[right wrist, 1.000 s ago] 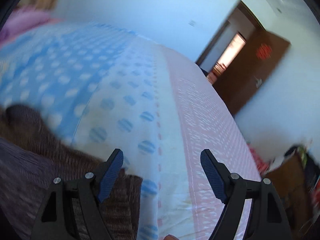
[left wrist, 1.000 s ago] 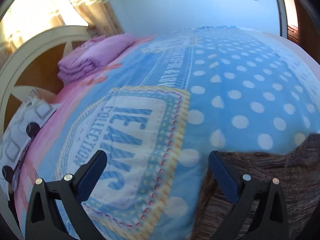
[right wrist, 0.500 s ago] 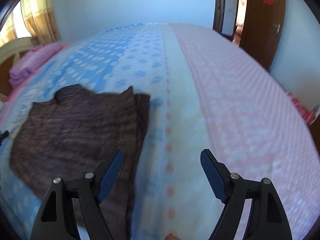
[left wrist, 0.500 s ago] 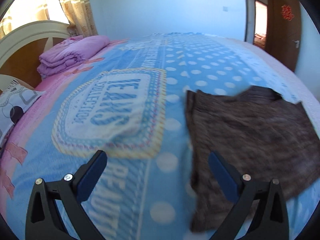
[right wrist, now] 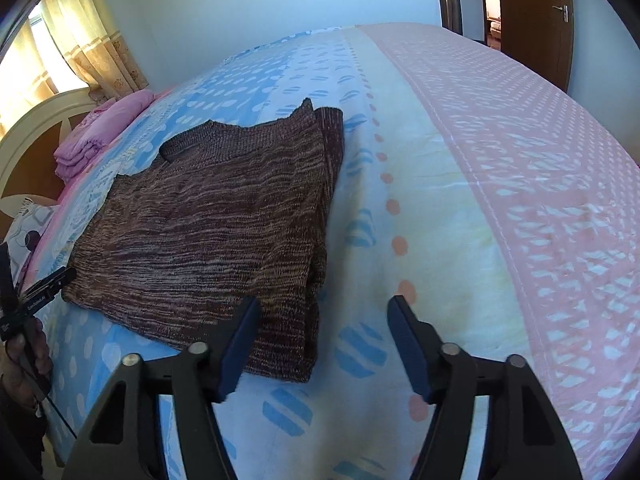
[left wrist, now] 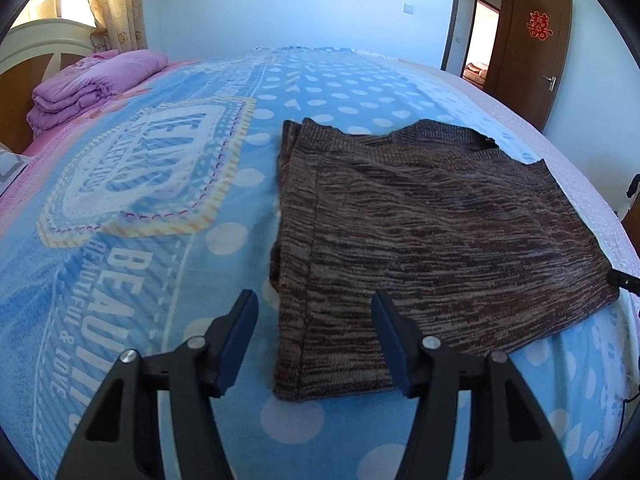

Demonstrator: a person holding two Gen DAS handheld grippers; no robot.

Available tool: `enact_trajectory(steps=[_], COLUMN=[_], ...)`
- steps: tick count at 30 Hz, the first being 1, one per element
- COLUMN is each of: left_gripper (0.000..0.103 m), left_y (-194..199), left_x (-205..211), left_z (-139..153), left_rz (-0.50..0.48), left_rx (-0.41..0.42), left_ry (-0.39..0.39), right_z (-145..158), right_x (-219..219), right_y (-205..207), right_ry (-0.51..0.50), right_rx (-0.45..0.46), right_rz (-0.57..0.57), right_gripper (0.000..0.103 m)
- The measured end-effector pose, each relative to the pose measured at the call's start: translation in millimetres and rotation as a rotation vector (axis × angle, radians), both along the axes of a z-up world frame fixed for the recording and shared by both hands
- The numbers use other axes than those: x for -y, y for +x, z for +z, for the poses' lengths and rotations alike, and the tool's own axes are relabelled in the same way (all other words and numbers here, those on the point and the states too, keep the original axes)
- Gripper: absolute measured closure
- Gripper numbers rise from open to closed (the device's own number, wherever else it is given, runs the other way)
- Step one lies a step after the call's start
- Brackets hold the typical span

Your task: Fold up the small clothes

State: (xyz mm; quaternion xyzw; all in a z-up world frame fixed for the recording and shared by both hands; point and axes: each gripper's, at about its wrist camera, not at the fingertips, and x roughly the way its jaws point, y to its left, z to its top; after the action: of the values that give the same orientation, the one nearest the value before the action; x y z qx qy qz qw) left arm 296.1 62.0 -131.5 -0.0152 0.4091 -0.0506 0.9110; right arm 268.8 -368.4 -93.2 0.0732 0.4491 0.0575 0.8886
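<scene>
Your left gripper (left wrist: 314, 340) hangs released above the near left corner of the brown sweater (left wrist: 432, 232), which lies flat on the bed (left wrist: 160, 240); your right gripper (right wrist: 322, 344) is released too, holding nothing.

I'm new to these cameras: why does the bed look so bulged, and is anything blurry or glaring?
Left wrist view: the fisheye lens bows the bed into a dome, yet the brown sweater is sharp. Right wrist view: same bulge, with bright glare at the curtained window.
</scene>
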Motion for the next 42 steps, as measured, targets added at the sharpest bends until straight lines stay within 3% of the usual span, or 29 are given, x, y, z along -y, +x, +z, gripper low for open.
enact_trajectory(steps=[3, 5, 7, 12, 18, 21, 23, 24, 29, 34, 38, 42], left_gripper=[0.043, 0.048, 0.05, 0.05, 0.051, 0.056, 0.057, 0.057, 0.057, 0.057, 0.057, 0.056], left_y=[1, 0, -1, -5, -8, -12, -16, -17, -23, -25, -29, -31], left_x=[3, 1, 0, -4, 1, 0, -2, -2, 2, 0, 1, -2], left_z=[-7, -8, -8, -9, -11, -12, -13, -13, -14, -15, -15, -15], left_rz=[-0.007, -0.01, -0.008, -0.012, -0.02, -0.016, -0.012, -0.011, 0.006, 0.021, 0.031, 0.034], left_rx=[-0.023, -0.029, -0.03, -0.027, -0.033, -0.036, -0.041, -0.045, -0.042, -0.042, -0.035, -0.027], left_ry=[0.009, 0.003, -0.006, -0.024, 0.024, 0.034, 0.031, 0.038, 0.084, 0.083, 0.091, 0.071], right_z=[-5, -4, 0, -7, -8, -1, 4, 11, 38, 40, 19, -19], right_x=[-3, -5, -7, -9, -15, -22, -26, -29, -64, -119, -163, -185], right_y=[2, -1, -7, -26, -25, -26, -27, -29, -34, -15, 3, 5], right_ry=[-0.01, 0.012, -0.007, -0.037, -0.076, -0.143, -0.19, -0.201, -0.238, -0.134, -0.146, -0.181], right_rx=[-0.004, 0.006, 0.017, 0.002, 0.013, 0.045, 0.061, 0.088, 0.203, 0.209, 0.17, 0.061], right_rz=[0.02, 0.042, 0.045, 0.058, 0.059, 0.052, 0.033, 0.025, 0.077, 0.23, 0.31, 0.359], right_gripper=[0.067, 0.093, 0.102, 0.102, 0.102, 0.092, 0.035, 0.029, 0.029, 0.029, 0.029, 0.029])
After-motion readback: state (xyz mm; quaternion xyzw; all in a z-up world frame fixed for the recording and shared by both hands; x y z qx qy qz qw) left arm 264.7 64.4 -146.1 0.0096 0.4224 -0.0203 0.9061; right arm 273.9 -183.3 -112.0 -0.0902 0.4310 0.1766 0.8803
